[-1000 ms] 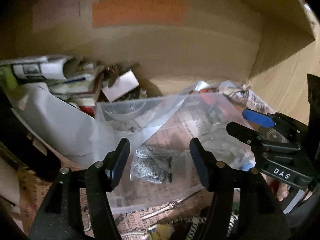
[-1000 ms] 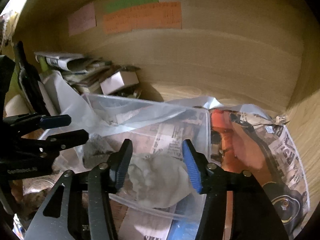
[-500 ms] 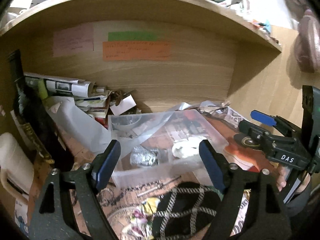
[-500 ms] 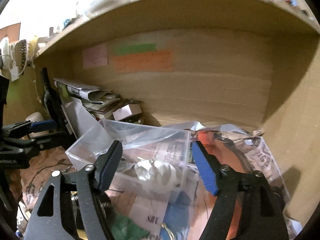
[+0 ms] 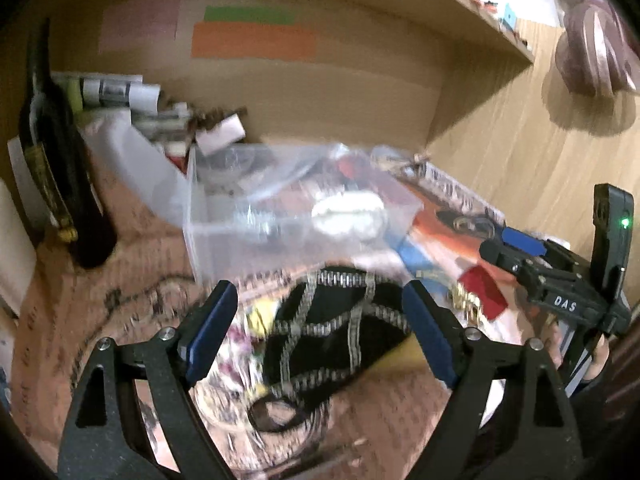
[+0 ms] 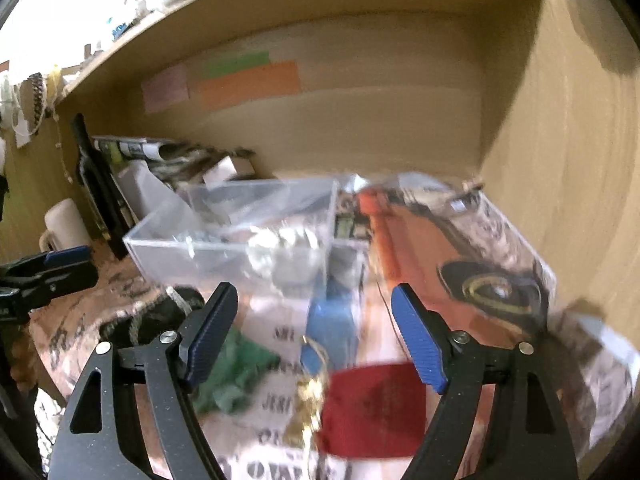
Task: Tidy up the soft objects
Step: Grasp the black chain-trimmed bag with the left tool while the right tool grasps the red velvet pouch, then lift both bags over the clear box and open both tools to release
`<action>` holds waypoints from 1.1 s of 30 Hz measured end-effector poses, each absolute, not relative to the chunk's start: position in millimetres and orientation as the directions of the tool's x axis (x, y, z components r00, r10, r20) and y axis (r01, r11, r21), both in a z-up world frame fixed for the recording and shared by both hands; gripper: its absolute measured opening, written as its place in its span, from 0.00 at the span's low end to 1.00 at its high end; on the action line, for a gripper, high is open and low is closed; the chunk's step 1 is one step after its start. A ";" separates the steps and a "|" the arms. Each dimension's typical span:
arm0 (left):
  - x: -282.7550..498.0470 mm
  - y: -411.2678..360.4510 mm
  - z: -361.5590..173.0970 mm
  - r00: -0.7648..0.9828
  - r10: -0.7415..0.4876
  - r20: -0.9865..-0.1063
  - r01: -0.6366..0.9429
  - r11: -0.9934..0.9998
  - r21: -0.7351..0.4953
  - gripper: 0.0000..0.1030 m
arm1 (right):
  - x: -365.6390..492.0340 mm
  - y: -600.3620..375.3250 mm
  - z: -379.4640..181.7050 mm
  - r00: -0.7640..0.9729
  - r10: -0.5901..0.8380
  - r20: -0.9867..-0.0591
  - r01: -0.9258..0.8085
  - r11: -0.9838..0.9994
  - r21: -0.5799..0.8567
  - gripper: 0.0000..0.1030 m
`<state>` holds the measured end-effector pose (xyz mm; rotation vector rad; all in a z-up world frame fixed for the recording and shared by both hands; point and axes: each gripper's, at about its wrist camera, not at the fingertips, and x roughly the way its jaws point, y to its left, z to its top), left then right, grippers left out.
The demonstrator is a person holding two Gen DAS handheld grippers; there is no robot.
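Nearest, both grippers hang empty, fingers apart: the left gripper [image 5: 320, 328] over a black netted pouch [image 5: 332, 332], the right gripper [image 6: 314, 332] over red cloth [image 6: 370, 410] and green cloth [image 6: 230, 372]. Farther, the clear box [image 6: 160, 252] holds a white bundle [image 5: 348, 216]. Roughly half remains, I judge.

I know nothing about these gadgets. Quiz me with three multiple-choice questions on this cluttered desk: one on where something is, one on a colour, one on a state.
1. Where is the white soft lump?
A. inside the clear plastic box
B. on the upper shelf
C. in a gripper

2. What colour is the paper strip just below the green one?
A. blue
B. orange
C. black

3. The left hand-held gripper is:
A. shut on the black netted piece
B. open and empty
C. out of view

A: it lies in the box. B: the strip is orange. B: jaws spread, gripping nothing.
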<state>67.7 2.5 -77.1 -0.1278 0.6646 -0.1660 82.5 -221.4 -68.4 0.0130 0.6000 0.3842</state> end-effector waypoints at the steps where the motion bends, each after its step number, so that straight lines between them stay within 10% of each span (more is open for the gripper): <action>1: 65.7 1.4 -80.9 0.768 -0.193 -0.611 0.111 0.979 -0.170 0.82 | 80.2 -223.1 -72.7 0.752 0.348 -0.559 -0.340 0.932 0.123 0.75; 14: 58.6 -14.5 -112.7 0.732 -0.138 -0.668 0.093 0.990 -0.102 0.82 | 70.1 -238.3 -109.3 0.695 0.314 -0.646 -0.271 0.947 0.169 0.76; 24: 81.4 -15.3 -113.7 0.730 -0.151 -0.666 0.103 0.988 -0.111 0.34 | 78.6 -242.4 -126.5 0.678 0.282 -0.679 -0.246 0.957 0.152 0.74; 33: 83.3 -3.2 -96.4 0.772 -0.146 -0.618 0.073 0.987 -0.142 0.20 | 80.3 -246.5 -123.9 0.693 0.289 -0.661 -0.246 0.956 0.160 0.27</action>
